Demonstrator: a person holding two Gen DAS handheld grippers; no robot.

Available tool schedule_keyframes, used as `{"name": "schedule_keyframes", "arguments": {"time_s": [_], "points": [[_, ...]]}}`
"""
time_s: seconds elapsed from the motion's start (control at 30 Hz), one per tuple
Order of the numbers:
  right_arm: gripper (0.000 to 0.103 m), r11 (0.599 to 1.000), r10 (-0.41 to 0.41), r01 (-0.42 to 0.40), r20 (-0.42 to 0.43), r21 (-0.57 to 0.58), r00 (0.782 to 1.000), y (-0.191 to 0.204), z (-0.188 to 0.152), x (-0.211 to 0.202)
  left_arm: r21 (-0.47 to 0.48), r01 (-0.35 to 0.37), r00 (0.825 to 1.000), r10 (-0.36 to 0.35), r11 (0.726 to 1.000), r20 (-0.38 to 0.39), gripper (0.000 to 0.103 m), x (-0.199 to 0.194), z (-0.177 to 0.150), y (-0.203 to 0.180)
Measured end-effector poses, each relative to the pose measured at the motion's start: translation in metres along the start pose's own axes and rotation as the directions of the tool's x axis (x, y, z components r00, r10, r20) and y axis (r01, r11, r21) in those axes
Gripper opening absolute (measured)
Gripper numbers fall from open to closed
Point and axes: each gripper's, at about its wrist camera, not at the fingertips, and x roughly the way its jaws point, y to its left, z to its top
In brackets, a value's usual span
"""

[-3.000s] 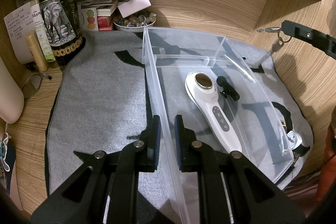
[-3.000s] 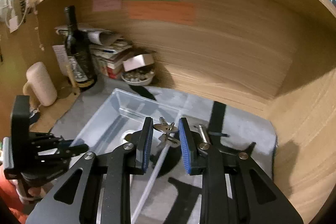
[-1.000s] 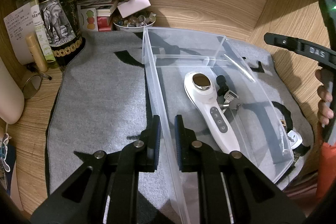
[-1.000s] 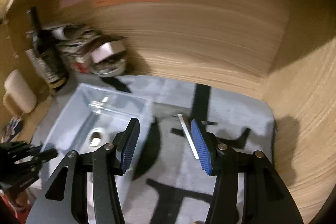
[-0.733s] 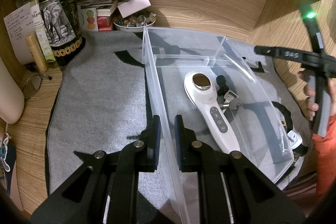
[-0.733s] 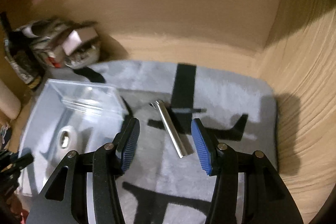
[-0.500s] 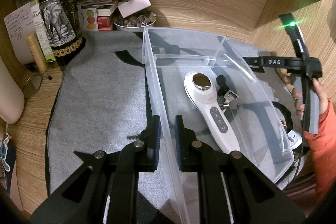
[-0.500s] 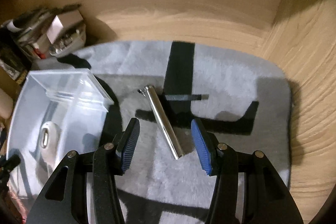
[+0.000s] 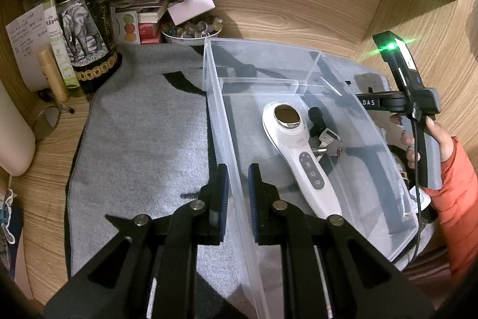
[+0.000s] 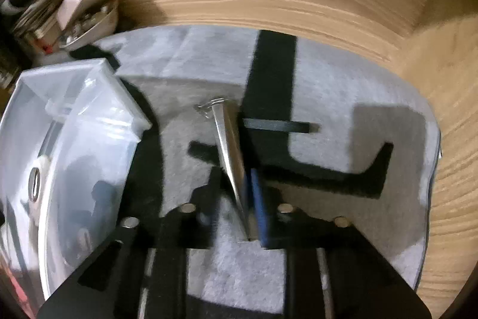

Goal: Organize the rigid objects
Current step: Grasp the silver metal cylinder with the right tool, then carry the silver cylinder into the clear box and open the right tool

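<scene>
Gripping the metal tube [image 10: 230, 151] lengthwise, my right gripper [image 10: 239, 199] has just closed; the bin [image 10: 98, 97], pinched by my left gripper [image 9: 238, 193], lies leftward.

One bin [image 9: 215, 97], one massager [image 9: 294, 145], one bottle [image 9: 85, 20] (keys [image 9: 328, 144]: count unclear).

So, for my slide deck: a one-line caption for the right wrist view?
Right hand-held gripper shut on a metal tube lying on the grey mat, beside the clear bin.
</scene>
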Motion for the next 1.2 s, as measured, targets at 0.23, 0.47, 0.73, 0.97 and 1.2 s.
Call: {"name": "schedule_keyframes", "arguments": {"time_s": [0.23, 0.47, 0.73, 0.97, 1.2], "points": [[0.014, 1.0, -0.016, 0.016, 0.039, -0.014, 0.999, 0.006, -0.015, -0.014, 0.0, -0.004, 1.0, 0.004, 1.0, -0.001, 0.013, 0.0, 0.0, -0.002], [0.014, 1.0, 0.002, -0.003, 0.123, 0.011, 0.992, 0.011, -0.022, -0.054, 0.003, -0.012, 1.0, 0.012, 1.0, -0.002, 0.013, 0.0, 0.0, -0.003], [0.014, 1.0, -0.001, -0.001, 0.214, 0.007, 0.977, 0.013, -0.016, -0.088, 0.004, -0.011, 1.0, 0.011, 1.0, -0.002, 0.013, 0.0, 0.001, -0.004], [0.014, 1.0, 0.02, -0.017, 0.303, -0.012, 0.953, 0.021, -0.013, -0.118, 0.004, -0.011, 1.0, 0.011, 1.0, -0.003, 0.013, 0.0, 0.001, -0.004], [0.014, 0.996, 0.059, -0.03, 0.394, -0.08, 0.917, 0.045, -0.017, -0.155, 0.003, -0.011, 1.0, 0.011, 1.0, -0.003, 0.013, 0.0, 0.001, -0.004]]}}
